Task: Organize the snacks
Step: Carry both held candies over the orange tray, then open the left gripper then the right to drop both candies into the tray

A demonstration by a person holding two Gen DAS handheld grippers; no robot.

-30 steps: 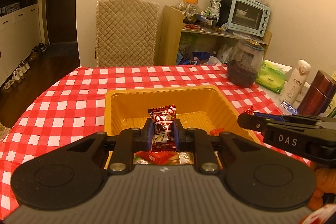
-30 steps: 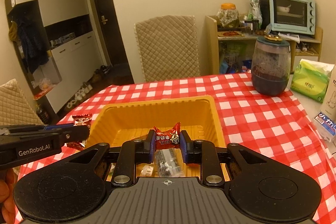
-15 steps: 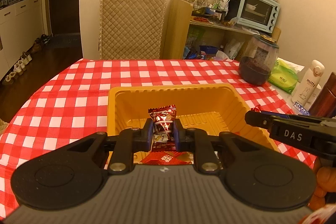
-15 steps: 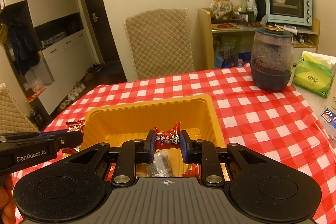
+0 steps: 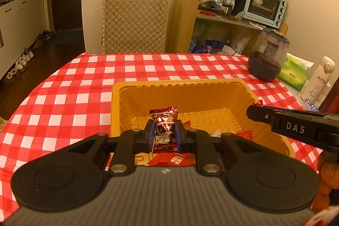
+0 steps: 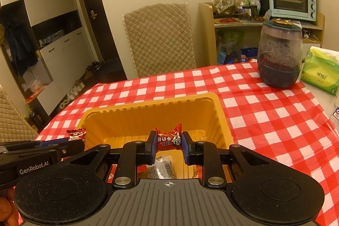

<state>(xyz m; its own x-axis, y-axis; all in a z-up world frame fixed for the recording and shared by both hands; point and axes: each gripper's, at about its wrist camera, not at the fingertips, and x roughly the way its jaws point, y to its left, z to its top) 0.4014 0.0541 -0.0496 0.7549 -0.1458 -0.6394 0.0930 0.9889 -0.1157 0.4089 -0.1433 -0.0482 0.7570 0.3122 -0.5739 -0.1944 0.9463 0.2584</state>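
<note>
A yellow plastic tray sits on the red checked tablecloth and holds several wrapped snacks. My left gripper is shut on a dark red wrapped candy and holds it above the tray's near part. My right gripper is shut on a bright red wrapped candy, also above the tray. Each gripper shows in the other's view: the right gripper over the tray's right rim, the left gripper at its left rim.
A dark glass jar, a green tissue pack, a white Miffy bottle and a dark flask stand at the table's right side. A quilted chair is behind the table. A shelf with a toaster oven stands by the wall.
Both grippers have risen and pulled back a little over the tray, each still holding its candy. The view now takes in more of the table beyond the tray.
</note>
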